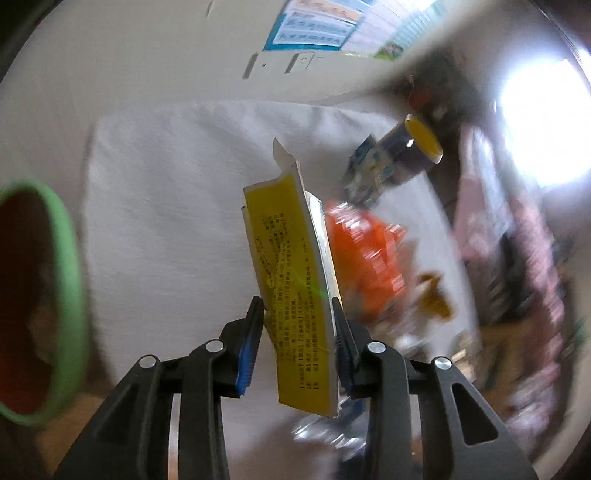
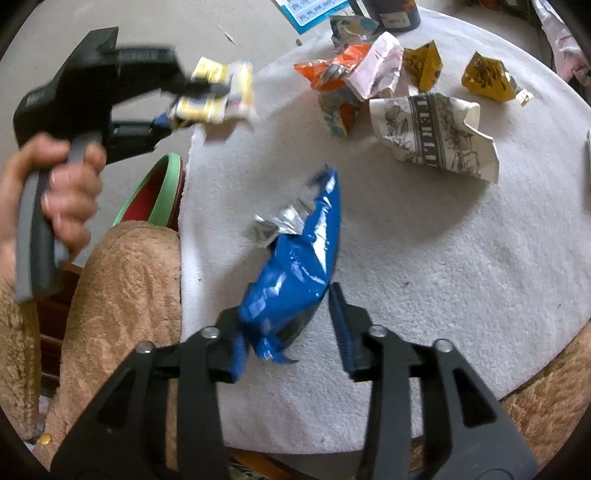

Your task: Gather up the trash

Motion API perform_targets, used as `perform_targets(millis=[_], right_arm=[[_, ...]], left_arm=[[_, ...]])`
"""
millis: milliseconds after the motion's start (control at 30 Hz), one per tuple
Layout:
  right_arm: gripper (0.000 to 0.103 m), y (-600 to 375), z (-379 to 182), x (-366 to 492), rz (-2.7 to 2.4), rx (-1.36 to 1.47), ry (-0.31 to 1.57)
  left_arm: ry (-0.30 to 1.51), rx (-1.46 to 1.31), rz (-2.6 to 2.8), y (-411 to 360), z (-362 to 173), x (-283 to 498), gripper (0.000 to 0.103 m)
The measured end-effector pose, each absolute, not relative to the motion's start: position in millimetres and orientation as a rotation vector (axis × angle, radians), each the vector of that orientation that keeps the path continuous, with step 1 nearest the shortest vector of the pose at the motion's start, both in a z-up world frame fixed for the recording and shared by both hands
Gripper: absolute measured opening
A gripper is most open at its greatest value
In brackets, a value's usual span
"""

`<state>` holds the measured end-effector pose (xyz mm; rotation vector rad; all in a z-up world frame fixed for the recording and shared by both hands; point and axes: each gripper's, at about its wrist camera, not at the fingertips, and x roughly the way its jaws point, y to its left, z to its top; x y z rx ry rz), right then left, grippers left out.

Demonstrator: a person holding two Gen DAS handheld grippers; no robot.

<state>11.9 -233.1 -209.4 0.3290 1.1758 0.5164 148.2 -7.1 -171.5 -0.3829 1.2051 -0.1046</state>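
Observation:
My left gripper (image 1: 298, 314) is shut on a flattened yellow carton (image 1: 295, 280) and holds it up above the white cloth (image 1: 166, 206). In the right wrist view the left gripper (image 2: 207, 90) and the carton (image 2: 218, 92) hang over the table's left edge, above the green-rimmed bin (image 2: 162, 192). The bin also shows in the left wrist view (image 1: 70, 295). My right gripper (image 2: 286, 317) is open around the lower end of a blue wrapper (image 2: 295, 269) lying on the cloth (image 2: 424, 258); its fingers (image 2: 341, 325) do not squeeze it.
More trash lies at the table's far side: an orange wrapper (image 2: 325, 70), a crumpled printed paper cup (image 2: 432, 133), two yellow wrappers (image 2: 487, 79) and a dark jar (image 2: 393, 14). A tan fleece (image 2: 122, 295) covers the seat at the near left.

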Motion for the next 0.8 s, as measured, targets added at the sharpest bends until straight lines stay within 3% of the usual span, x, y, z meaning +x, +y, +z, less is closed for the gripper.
perform_targets(millis=[133,533,567,633,800], right_arm=[[0.042,-230.4,-208.0,10.2,0.516,0.321,1.164],[0.042,-233.7,-210.2,7.3,0.468,0.323,1.184],[0.042,-231.0,-210.8,7.7,0.466,0.320,1.186],[0.042,-229.7,-210.9,7.5,0.463,0.315,1.187],[0.042,-220.1,-209.9,6.7,0.453,0.286,1.189]], left_arm=[[1.231,-0.199,-0.087,-13.5,-180.6,141.8,0.037],[1.279,-0.254,-0.063,-17.7,-220.7,126.4,0.042],[1.277,-0.260,-0.071,-16.5,-221.4,123.6,0.041],[1.257,-0.263,-0.076,-15.3,-219.0,118.8,0.027],[1.148,-0.217,-0.072,-7.0,-187.8,101.6,0.025]])
